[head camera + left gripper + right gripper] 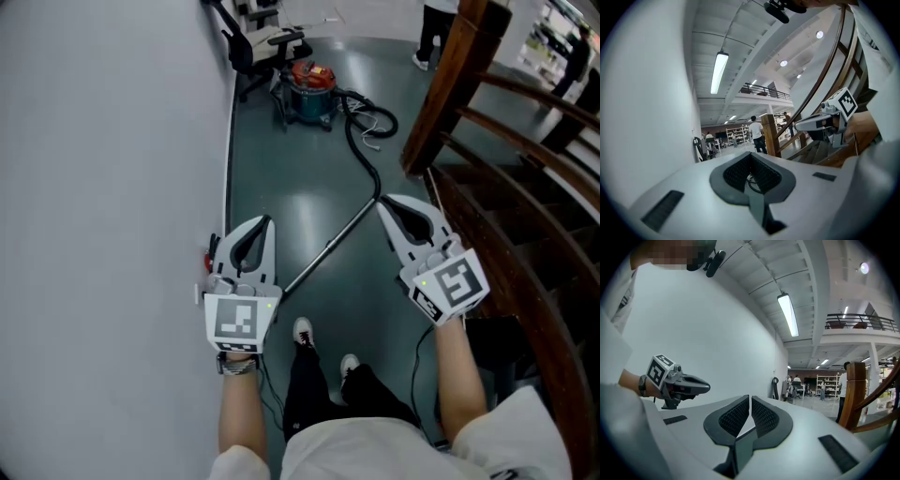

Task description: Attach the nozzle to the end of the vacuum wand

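The vacuum wand, a thin metal tube, lies slanted on the dark floor between my two grippers and far below them. A black hose runs from its far end to a red and teal canister. I cannot make out a nozzle in any view. My left gripper is held up level, shut and empty. My right gripper is also level, its pads almost touching with nothing between them. Each gripper shows in the other's view: the right, the left.
A white wall runs along the left. A wooden stair rail with its post runs along the right. An office chair stands beyond the canister. A small red thing lies by the wall. People stand far off.
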The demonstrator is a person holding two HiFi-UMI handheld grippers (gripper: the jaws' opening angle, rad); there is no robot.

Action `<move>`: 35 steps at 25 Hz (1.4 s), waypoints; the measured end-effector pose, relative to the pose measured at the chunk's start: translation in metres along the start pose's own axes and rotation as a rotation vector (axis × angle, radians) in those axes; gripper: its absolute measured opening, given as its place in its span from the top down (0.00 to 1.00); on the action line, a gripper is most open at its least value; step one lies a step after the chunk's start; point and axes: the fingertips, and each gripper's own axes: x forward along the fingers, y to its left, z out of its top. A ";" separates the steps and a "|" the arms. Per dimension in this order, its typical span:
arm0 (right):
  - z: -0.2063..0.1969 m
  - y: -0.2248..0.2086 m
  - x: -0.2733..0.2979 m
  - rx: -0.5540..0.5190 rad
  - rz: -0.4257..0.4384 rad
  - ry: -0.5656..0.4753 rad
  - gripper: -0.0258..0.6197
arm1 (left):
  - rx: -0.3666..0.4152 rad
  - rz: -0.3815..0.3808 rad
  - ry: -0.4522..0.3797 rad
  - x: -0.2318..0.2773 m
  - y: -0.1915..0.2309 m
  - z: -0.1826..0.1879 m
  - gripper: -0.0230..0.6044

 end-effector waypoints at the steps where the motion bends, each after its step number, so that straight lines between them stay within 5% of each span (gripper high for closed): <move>1: 0.011 0.001 -0.008 0.000 -0.003 0.000 0.90 | 0.007 0.002 0.002 -0.005 -0.003 0.011 0.96; 18: 0.120 0.010 -0.105 0.032 0.015 -0.037 0.90 | -0.002 -0.004 -0.051 -0.058 -0.070 0.130 0.96; 35: 0.143 0.000 -0.117 -0.065 -0.009 -0.039 0.92 | 0.030 0.016 -0.090 -0.058 -0.082 0.159 0.96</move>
